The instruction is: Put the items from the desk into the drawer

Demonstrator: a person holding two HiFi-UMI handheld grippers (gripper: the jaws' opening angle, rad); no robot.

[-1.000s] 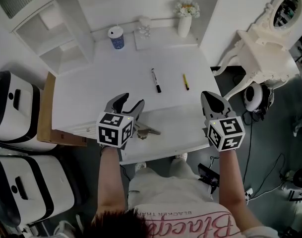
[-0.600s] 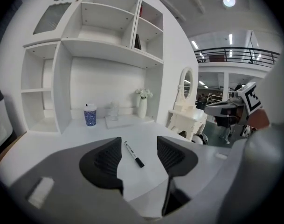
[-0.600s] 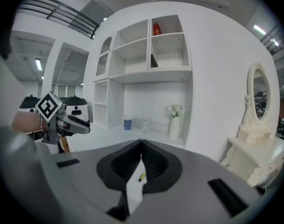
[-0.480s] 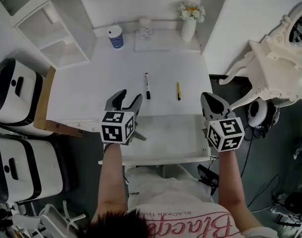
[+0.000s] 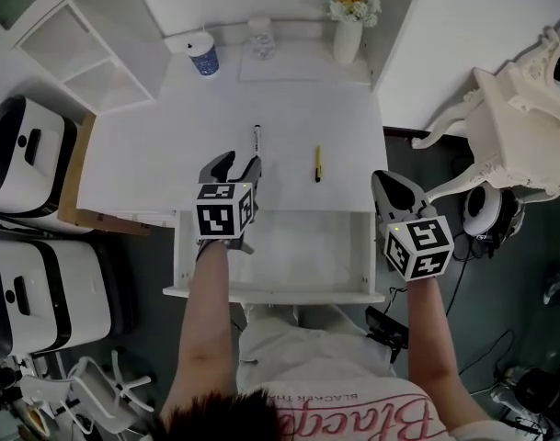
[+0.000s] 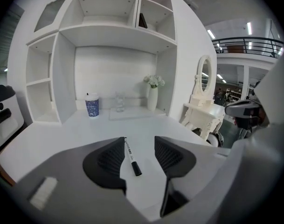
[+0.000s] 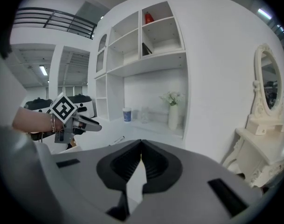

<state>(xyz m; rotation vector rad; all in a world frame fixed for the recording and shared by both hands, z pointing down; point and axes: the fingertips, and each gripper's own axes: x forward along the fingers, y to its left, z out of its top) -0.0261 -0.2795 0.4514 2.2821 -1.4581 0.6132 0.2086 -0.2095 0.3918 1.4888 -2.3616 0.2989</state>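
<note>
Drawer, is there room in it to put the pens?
Yes. The drawer looks bare from the left tongs to its right wall. The desk is free left of the marker. Crowded along the back: cup, glass, vase.

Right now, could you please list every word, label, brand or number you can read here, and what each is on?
"BLACKER TRA", upside down and cut off, on the person's shirt.
Large script word beside it on the shirt: cut off, not readable for certain.
Black marker: dark print on its barrel, too small to read.
Blue cup: blurred pattern, nothing readable.
Yellow pen: too small to tell.
</note>
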